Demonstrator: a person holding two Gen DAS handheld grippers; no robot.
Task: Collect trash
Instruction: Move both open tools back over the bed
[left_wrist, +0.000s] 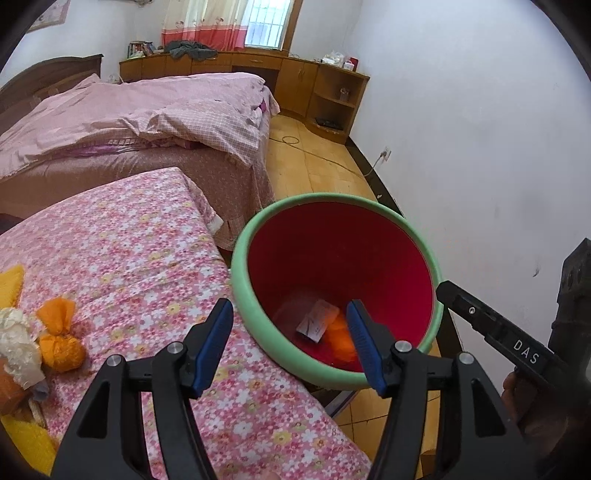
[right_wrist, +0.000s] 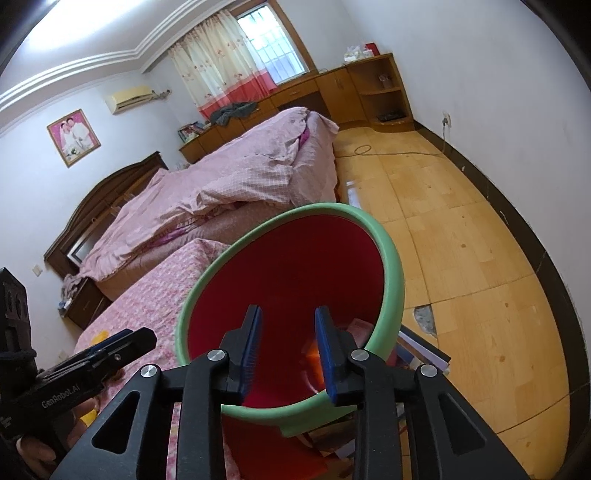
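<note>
A large bed (left_wrist: 129, 122) under a rumpled pink quilt fills the far left of the room, with wooden cabinets (left_wrist: 317, 85) along the far wall. Nearer lies a surface under a pink flowered cloth (left_wrist: 147, 266). Just beside its right edge stands the trash bin (left_wrist: 243, 291), red inside with a pale green rim, upright, its mouth facing up toward both cameras.

On the bin's floor a small white card (left_wrist: 318, 319) lies flat, its long axis running from near left to far right; the marks on it are too small to read. An orange wad (left_wrist: 341, 338) lies touching it on the near right side.

On the cloth at the near left sit an orange crumpled wrapper (left_wrist: 59, 338) and a white crumpled piece (left_wrist: 18, 343).

The left gripper (left_wrist: 290, 345) hangs over the bin's near rim, jaws wide apart and empty. The right gripper (right_wrist: 288, 354) points into the bin, jaws partly apart with nothing between them. Its side reads "DAS" in the left view; the left gripper's side reads "GenRobot.AI" in the right view.
</note>
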